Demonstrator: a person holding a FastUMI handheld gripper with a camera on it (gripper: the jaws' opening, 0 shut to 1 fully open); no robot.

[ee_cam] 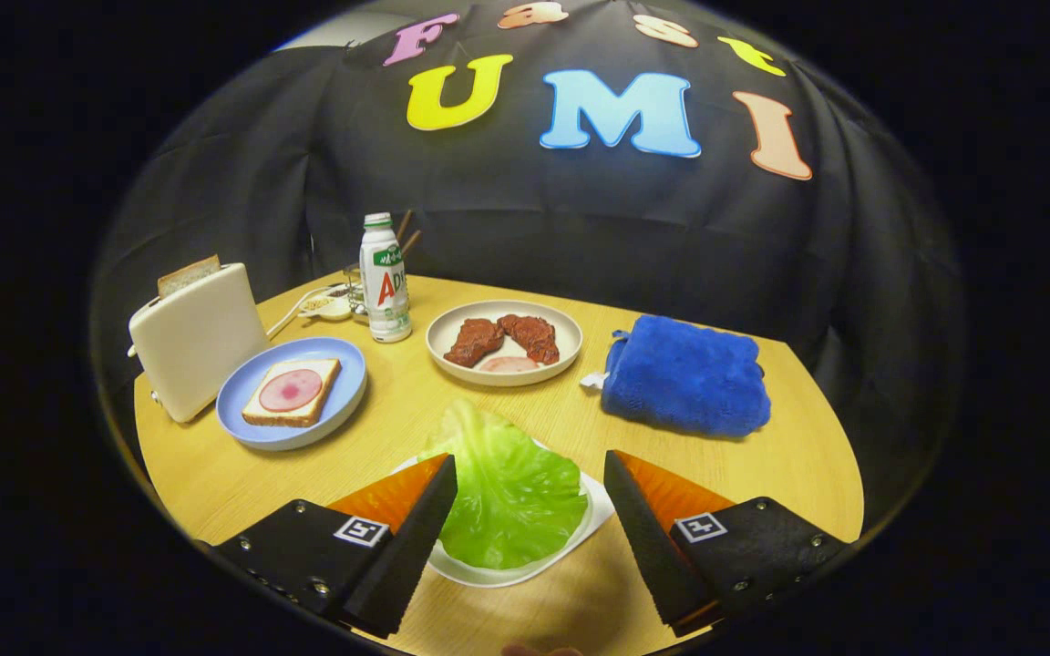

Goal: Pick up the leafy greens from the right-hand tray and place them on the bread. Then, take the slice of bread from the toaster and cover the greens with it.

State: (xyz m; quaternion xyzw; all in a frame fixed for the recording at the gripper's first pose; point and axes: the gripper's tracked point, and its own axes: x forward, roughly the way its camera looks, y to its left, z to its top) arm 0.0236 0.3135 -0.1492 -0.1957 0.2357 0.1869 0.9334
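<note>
Gripper view: gripper (530, 478) fingers spread apart, straddling one crinkly leafy greens (511, 497) leaf on a smooth white tray (488, 572).

We see the leafy greens (509, 492) on their tray (525, 567); plate with bread (292, 392) at ten o'clock, toaster (196, 339) beyond.
</note>
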